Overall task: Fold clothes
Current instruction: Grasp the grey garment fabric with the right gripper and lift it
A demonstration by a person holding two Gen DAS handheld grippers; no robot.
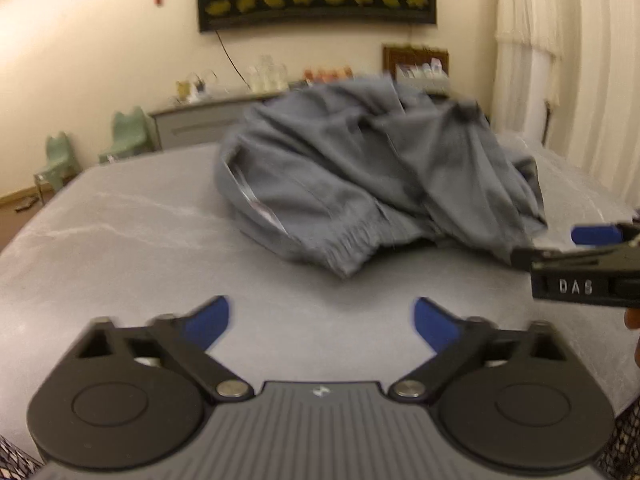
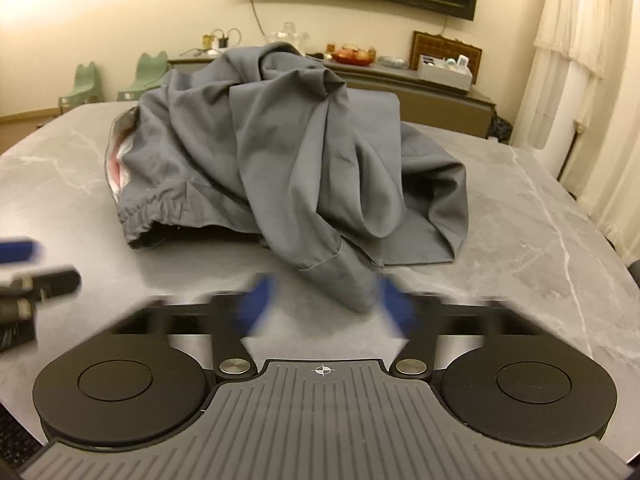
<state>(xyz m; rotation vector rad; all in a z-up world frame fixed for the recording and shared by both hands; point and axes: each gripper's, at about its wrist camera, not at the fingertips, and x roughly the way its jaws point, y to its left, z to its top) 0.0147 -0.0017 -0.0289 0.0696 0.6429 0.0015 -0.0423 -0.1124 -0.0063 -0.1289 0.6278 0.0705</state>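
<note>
Grey garment (image 2: 280,152) heaped in a crumpled mound on the marble-grey table (image 2: 540,240), centre of the right wrist view, elastic waistband at about 8 o'clock of the heap, a loose cuffed end trailing toward 6 o'clock. Not yet spread, not yet folded: task judged barely begun.

Left gripper (image 1: 322,322) spread wide over bare tabletop, nothing between the blue fingers (image 1: 208,320), garment ahead at 12 to 1 o'clock and clear of them. Right gripper (image 2: 324,304) also spread, blue fingers (image 2: 256,300) blurred, the trailing cuff lying in the gap close to the right-hand finger; no pinch visible, though blur hides whether that finger brushes the cloth.

Risks from here, as judgement only:
- Closing on the cuff alone likely to lift one dangling end and leave the rest bunched, tangling it further.
- Grabbing several stacked layers in the mound likely to carry hidden creases into any fold.
- Slick-looking fabric on a smooth top apt to slide rather than flatten if dragged from one side only.
- Two grippers close together, the right one at 3 o'clock in the left wrist view: chance of knocking together when reaching for the same edge.
- Heap fairly near the far table edge at 12 o'clock: a hard push could send cloth over.
</note>
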